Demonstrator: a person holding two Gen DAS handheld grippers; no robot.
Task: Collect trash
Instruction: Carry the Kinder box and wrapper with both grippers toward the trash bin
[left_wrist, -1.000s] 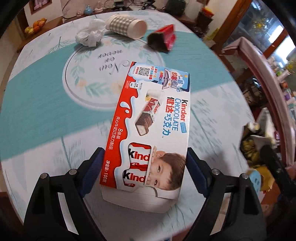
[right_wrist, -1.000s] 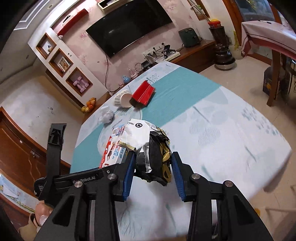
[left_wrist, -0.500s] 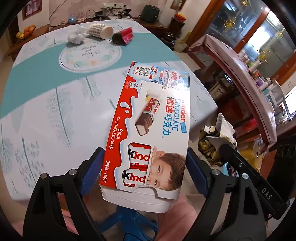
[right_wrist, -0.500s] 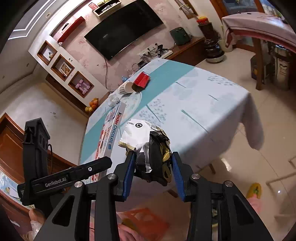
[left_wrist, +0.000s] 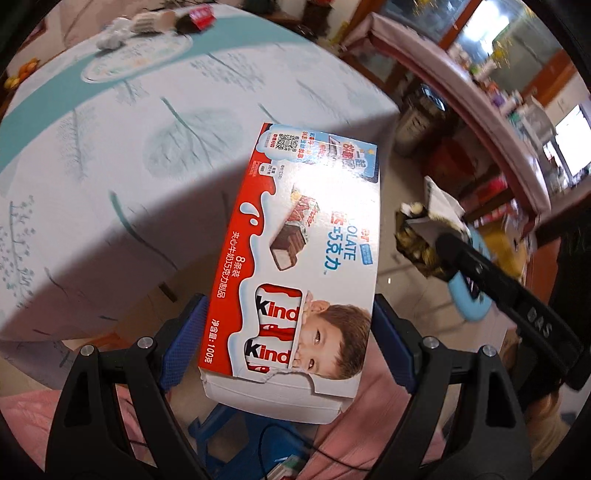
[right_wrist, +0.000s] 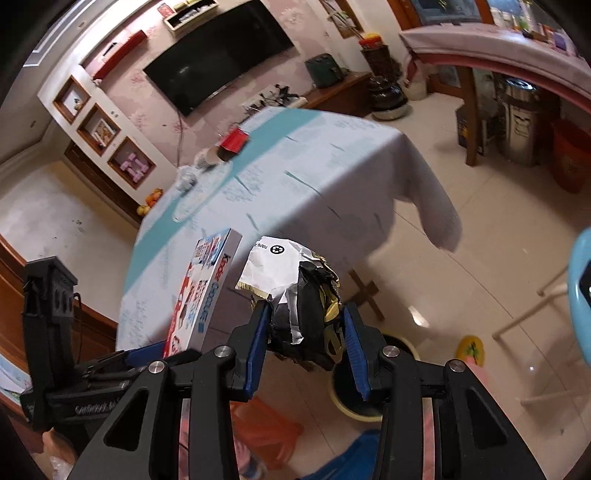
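My left gripper (left_wrist: 291, 332) is shut on a red and white Kinder chocolate box (left_wrist: 306, 258) and holds it in the air beyond the table's edge. The box also shows in the right wrist view (right_wrist: 201, 291). My right gripper (right_wrist: 306, 332) is shut on a crumpled black, white and gold wrapper (right_wrist: 299, 295), also clear of the table; the wrapper shows in the left wrist view (left_wrist: 421, 236). A round bin (right_wrist: 354, 387) stands on the floor below my right gripper. A paper cup (left_wrist: 149, 20), a crumpled tissue (left_wrist: 110, 37) and a red carton (left_wrist: 201, 14) lie far off on the table.
The table (right_wrist: 295, 166) has a white and teal cloth hanging over its edge. A blue stool (right_wrist: 580, 288) stands at the right. An orange bag (right_wrist: 266, 432) lies on the floor. A metal bin (right_wrist: 524, 125) and a red bucket (right_wrist: 570, 155) stand further back.
Both grippers have drawn back from the table with their loads and now hang over the floor. The bin has come into view below the right gripper.
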